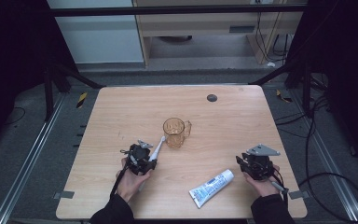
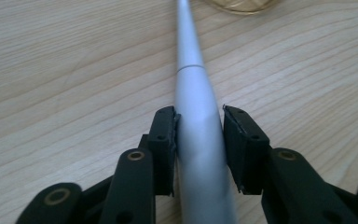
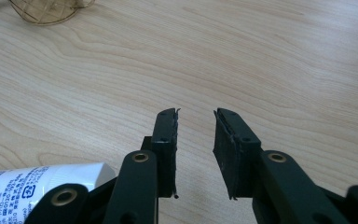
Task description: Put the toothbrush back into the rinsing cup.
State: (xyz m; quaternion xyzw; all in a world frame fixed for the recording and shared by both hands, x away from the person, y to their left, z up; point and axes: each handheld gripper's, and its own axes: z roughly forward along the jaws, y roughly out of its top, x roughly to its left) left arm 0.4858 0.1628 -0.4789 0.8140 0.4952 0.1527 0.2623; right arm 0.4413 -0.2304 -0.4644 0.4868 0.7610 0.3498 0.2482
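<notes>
Left gripper [image 2: 199, 135], left gripper view: jaws clamped on a silver-grey toothbrush [image 2: 193, 93] handle, one pad on each side. Handle runs bottom-centre to top-centre of frame; its butt end is cut off at the bottom edge and the head runs off the top edge.

High view: left gripper [image 1: 142, 156] sits lower-left of centre, hand [image 1: 131, 179] behind it. Toothbrush [image 1: 157, 147] long axis slants up-right, white head end almost at the amber cup [image 1: 174, 132]; handle hidden under the gripper. Whether the head touches the cup is hard to call at this resolution, probably just short.

Right gripper [image 3: 196, 140], right gripper view: jaws apart with a moderate gap, bare wooden table [image 3: 284, 70] between them. Toothpaste tube [image 3: 37, 184] at lower left, cut off by the frame edge and the jaw; blue print on white, looks Japanese, not legible.

High view: right gripper [image 1: 256, 164] lower right, toothpaste tube [image 1: 211, 187] just left of it, lying diagonal, flat crimped end toward lower left. Small dark round disc [image 1: 211, 98] on the table near the far edge.
</notes>
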